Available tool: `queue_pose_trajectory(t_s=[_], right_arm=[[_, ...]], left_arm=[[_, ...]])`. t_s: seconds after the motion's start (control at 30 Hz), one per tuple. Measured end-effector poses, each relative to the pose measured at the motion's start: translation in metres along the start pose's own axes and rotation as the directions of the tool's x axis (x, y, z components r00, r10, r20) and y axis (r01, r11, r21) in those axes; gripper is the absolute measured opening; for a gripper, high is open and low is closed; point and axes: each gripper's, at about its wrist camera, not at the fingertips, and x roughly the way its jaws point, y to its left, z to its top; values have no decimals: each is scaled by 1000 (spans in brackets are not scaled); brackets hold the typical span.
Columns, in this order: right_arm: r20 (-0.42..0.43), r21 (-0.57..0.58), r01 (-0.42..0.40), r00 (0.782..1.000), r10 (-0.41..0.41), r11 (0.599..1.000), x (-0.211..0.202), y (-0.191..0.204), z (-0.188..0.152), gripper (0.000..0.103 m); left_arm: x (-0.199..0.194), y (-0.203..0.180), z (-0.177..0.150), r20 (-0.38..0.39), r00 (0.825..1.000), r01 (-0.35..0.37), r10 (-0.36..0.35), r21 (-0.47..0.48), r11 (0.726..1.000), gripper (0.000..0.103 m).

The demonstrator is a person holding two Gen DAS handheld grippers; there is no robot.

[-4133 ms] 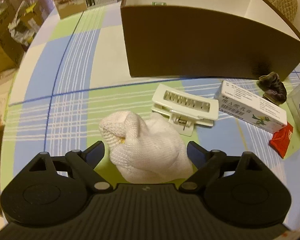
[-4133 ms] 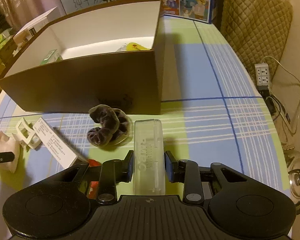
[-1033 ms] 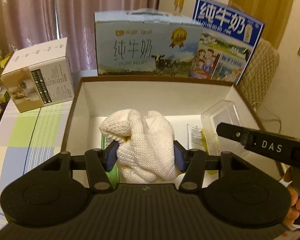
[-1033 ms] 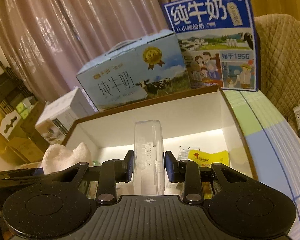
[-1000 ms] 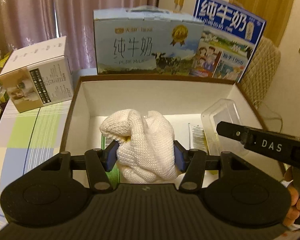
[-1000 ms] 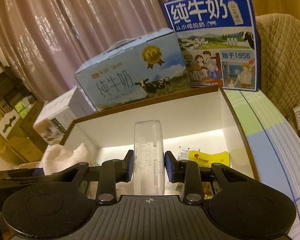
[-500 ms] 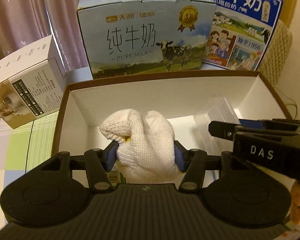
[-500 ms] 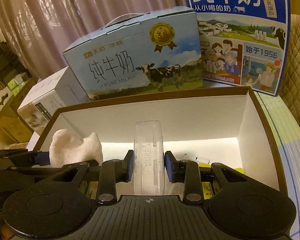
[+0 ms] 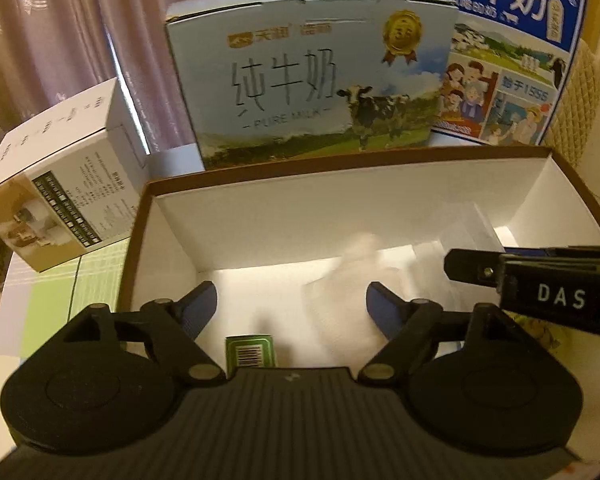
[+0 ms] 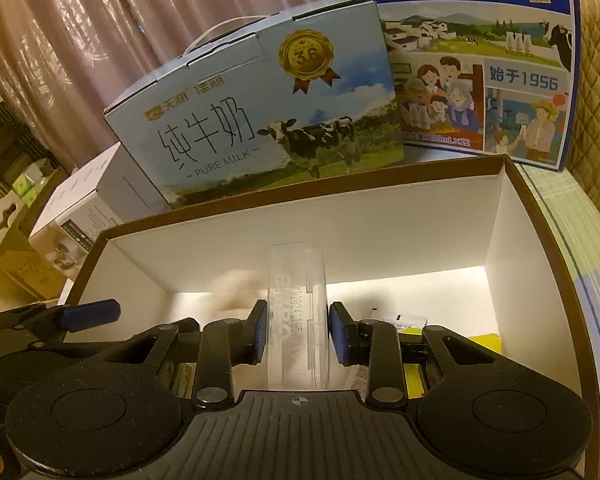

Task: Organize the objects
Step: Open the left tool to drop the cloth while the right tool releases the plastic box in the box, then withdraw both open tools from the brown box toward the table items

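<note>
1. The left claw (image 9: 290, 302) stood spread wide above the open brown box (image 9: 340, 162), its blue pads holding nothing.
2. A blurred white cloth bundle (image 9: 346, 308) showed inside the box, just ahead of the left claw's right-hand pad and apart from both pads.
3. Directly below the left claw's gap lay a green packet (image 9: 250, 350) with a barcode on its end.
4. The right claw (image 10: 296, 330) was clamped on a clear plastic case (image 10: 296, 312), held upright over the box interior; its embossed lettering was too faint to read.
5. Seen from the left wrist, the right claw's body carried the white letters "DAS".
6. Right of the right claw, on the box floor, lay a yellow packet (image 10: 482, 344) and a white one (image 10: 396, 318) with unreadable print.
7. Beyond the box stood a pale blue milk carton (image 10: 260, 120) printed "纯牛奶", "PURE MILK" and a gold "3.6" rosette.
8. Beside it, further right, a dark blue carton (image 10: 480, 60) read "从小喝的奶", "始于1956" and "200mL×12".
9. Left of the left claw, a white appliance box (image 9: 60, 196) rested on the checked counter (image 9: 52, 304).
</note>
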Motion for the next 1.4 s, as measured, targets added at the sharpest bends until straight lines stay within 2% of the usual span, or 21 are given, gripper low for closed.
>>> queue_pose_trajectory(t_s=[0.23, 0.3, 0.37, 0.43, 0.77, 1.03, 1.2, 1.4], right_arm=[[19, -13, 16, 1000, -16, 1000, 2, 4, 2, 31], [36, -6, 11, 999, -11, 1000, -1, 3, 3, 35], [50, -3, 11, 999, -11, 1000, -4, 2, 3, 47], [59, -8, 17, 998, -17, 1000, -8, 3, 5, 51], [73, -51, 4, 997, -1, 999, -41, 4, -3, 57], [93, -70, -13, 996, 19, 997, -88, 8, -21, 60], [99, -41, -46, 994, 50, 998, -126, 10, -37, 61], [138, -14, -45, 989, 46, 999, -173, 16, -61, 61]], left_arm=[[-2, 3, -3, -10, 1000, -4, 4, -3, 1000, 80], [-3, 5, -3, -14, 1000, -1, 0, -10, 1000, 81], [-4, 7, -4, -16, 1000, 11, -12, -18, 1000, 82], [-6, 8, -6, -17, 1000, 15, -16, -25, 1000, 84], [-30, 16, -14, -9, 1000, 25, -25, -27, 999, 87], [-73, 18, -31, -3, 999, 51, -51, -16, 999, 87], [-115, 19, -48, 20, 996, 83, -82, -17, 996, 87], [-171, 17, -67, 68, 995, 77, -74, -36, 996, 87]])
